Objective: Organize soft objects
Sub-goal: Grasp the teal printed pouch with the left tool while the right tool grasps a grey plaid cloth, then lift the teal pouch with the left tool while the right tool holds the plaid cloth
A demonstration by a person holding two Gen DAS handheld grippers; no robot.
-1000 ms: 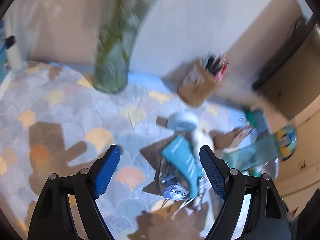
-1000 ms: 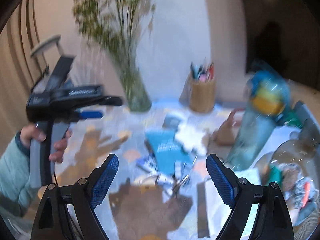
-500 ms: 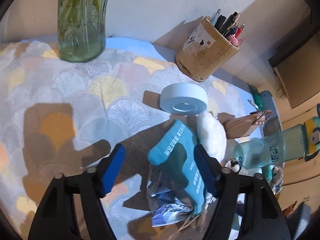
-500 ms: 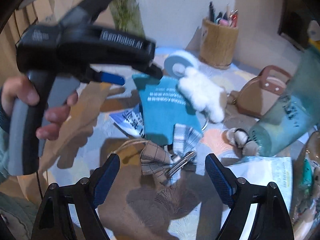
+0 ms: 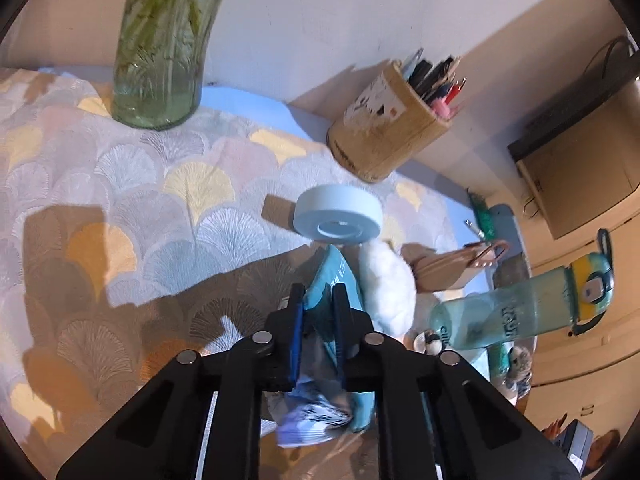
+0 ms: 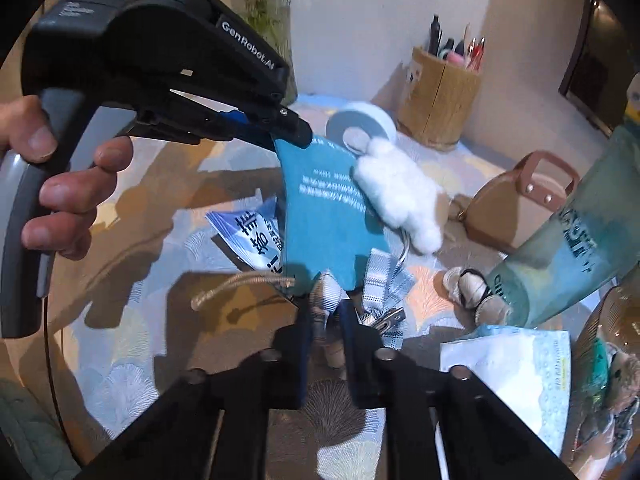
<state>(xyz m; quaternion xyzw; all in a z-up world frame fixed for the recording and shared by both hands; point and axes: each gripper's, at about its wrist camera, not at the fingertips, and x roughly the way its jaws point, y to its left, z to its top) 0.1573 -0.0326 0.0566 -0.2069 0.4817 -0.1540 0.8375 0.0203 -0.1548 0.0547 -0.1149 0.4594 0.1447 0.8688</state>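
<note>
The left gripper [image 5: 318, 300], entering from the lower centre of its wrist view, is pinching teal fabric, its jaws having just been closing; the right gripper [image 6: 326, 320], at lower centre, is clamping plaid cloth likewise; a bare hand [image 6: 60, 184] is gripping the left handle at far left.
</note>
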